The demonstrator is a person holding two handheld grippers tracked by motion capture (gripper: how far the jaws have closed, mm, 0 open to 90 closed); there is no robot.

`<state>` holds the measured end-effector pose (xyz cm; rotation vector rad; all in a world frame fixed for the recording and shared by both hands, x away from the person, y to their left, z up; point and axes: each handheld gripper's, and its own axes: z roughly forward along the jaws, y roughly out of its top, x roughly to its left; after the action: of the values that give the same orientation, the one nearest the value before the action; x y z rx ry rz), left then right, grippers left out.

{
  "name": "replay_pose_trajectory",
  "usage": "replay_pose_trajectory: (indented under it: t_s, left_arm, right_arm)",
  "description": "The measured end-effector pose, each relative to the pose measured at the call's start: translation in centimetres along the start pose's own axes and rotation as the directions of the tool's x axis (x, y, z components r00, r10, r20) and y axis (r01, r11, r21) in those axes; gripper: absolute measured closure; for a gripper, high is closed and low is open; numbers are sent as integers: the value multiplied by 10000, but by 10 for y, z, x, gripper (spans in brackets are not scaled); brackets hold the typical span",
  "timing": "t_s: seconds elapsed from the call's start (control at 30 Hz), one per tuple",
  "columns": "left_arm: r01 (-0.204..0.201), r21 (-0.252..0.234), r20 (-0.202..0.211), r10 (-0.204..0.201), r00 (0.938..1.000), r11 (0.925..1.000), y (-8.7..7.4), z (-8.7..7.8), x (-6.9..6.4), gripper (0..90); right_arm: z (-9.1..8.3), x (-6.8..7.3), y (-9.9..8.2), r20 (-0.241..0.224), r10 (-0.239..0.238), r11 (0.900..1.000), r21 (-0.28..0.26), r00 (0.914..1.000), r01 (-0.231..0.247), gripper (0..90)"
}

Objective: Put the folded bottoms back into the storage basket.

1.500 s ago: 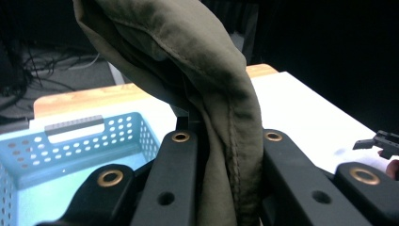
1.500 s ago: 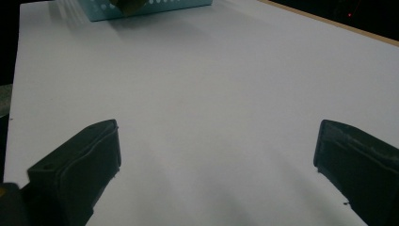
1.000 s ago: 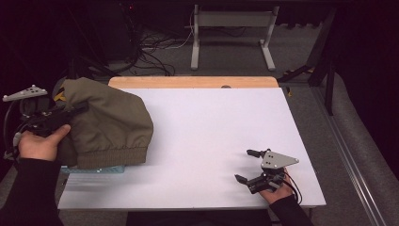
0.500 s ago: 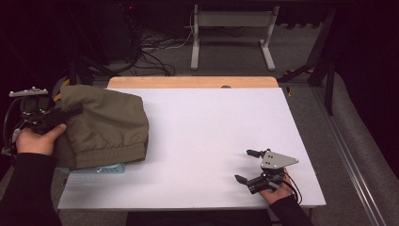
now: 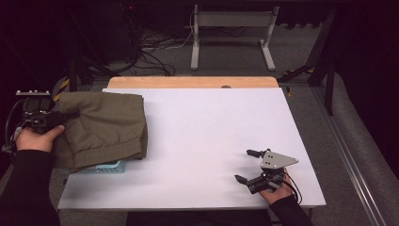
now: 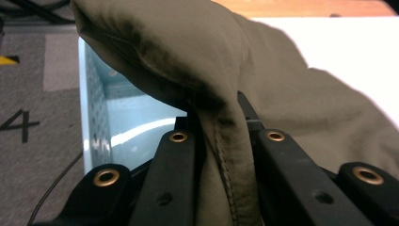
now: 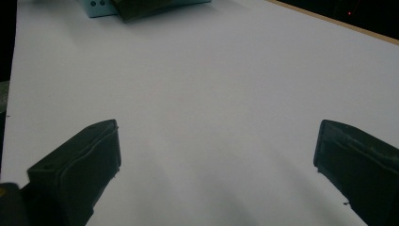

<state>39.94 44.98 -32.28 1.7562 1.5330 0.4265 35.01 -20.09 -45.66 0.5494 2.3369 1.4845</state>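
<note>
We are looking down on a wide white-topped desk (image 5: 207, 146) with a bare wooden strip along its far edge, standing on grey carpet.

At the desk's left end an olive-green folded fabric garment (image 5: 106, 127) is lying draped over a pale blue perforated plastic basket (image 5: 106, 167); we are seeing just a corner of the basket poking out beneath the garment's near hem. In the left gripper view the basket's blue wall (image 6: 101, 127) is showing under the lifted cloth (image 6: 197, 61).

The left tool (image 5: 44, 117) is sitting at the garment's left edge, off the desk's side, with a hand (image 5: 34, 139) wrapped around it. Its jaws are pinching a stitched fold of the olive cloth between them, closed tight against the fabric.

The right tool (image 5: 247, 166) is resting low on the desk near the front right corner, well apart from the garment. Its jaws are standing spread wide with nothing but bare white surface between them.
</note>
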Motion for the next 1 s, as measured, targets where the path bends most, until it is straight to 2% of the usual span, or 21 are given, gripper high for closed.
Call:
replay_pose_trajectory:
  t_s: [0.17,0.33,0.47,0.63,0.73,1.0]
  left_arm:
    - [45,356,-122,-41,9999,9994,-1,8,7,820]
    - [69,500,-155,-62,9999,9987,-2,14,14,814]
    - [18,597,-368,4,9993,9982,-2,19,17,815]
    - [-123,680,-302,144,9994,9976,-2,23,21,815]
    - [-11,848,-305,37,9995,9964,-3,29,26,816]
    - [-70,1071,-610,136,9980,9942,-2,36,27,817]
  right_arm:
    - [0,0,0,-2,-3,10000,-1,10000,3,17]
    - [0,0,0,-3,-6,10000,-1,10000,6,17]
    - [0,0,0,-4,4,10000,20,10000,-4,17]
    - [0,0,0,0,8,10000,19,10000,-8,17]
    - [0,0,0,-1,7,10000,31,10000,-7,17]
    - [0,0,0,1,8,10000,35,10000,-8,17]
